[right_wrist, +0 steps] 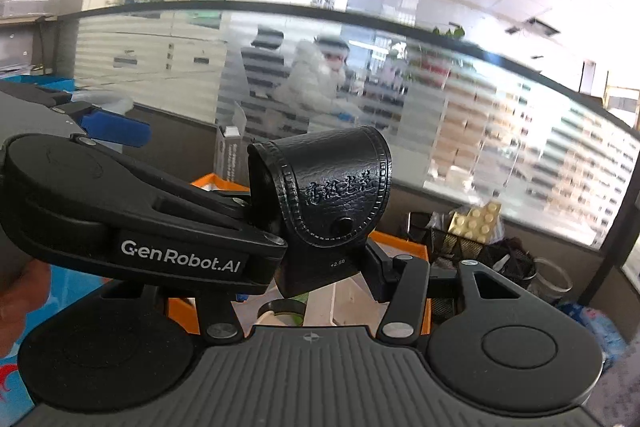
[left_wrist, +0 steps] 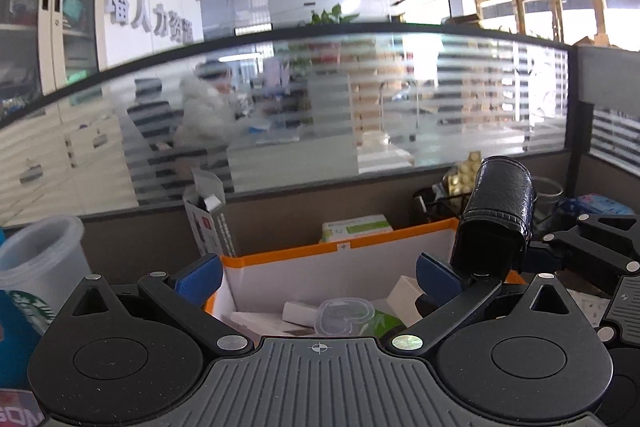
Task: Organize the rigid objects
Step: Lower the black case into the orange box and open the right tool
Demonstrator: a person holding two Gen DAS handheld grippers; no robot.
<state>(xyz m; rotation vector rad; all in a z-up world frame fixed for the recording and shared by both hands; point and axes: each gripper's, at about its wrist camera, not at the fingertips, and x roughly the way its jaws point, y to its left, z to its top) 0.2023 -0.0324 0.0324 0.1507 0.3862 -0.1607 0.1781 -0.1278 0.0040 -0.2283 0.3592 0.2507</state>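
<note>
A black leather-look case (right_wrist: 328,207) with raised stitching along its flap, a snap button and embossed characters on the front stands upright, clamped between the fingers of the right gripper (right_wrist: 320,247). A small white "+2.50" is printed near its lower edge. In the left wrist view the same case (left_wrist: 496,211) appears at the right, above the far right corner of the box.

The left gripper (left_wrist: 320,275) has its blue-padded fingers (left_wrist: 200,277) spread wide with nothing between them.

Below both grippers sits an orange-rimmed white box (left_wrist: 340,251) holding a clear plastic lid (left_wrist: 346,315), small white cartons and a green item. Beside it on the worktop are a frosted cup (left_wrist: 38,259) with a green logo, an opened carton (left_wrist: 210,211), a black mesh basket (right_wrist: 472,247) with a gold blister pack (right_wrist: 476,221), and a metal tin (left_wrist: 546,189).

A frosted striped glass partition (left_wrist: 360,99) runs behind the worktop; through it a seated person in a pale coat is blurred. Beyond are a cabinet (left_wrist: 52,15), wall lettering and ceiling tiles.
</note>
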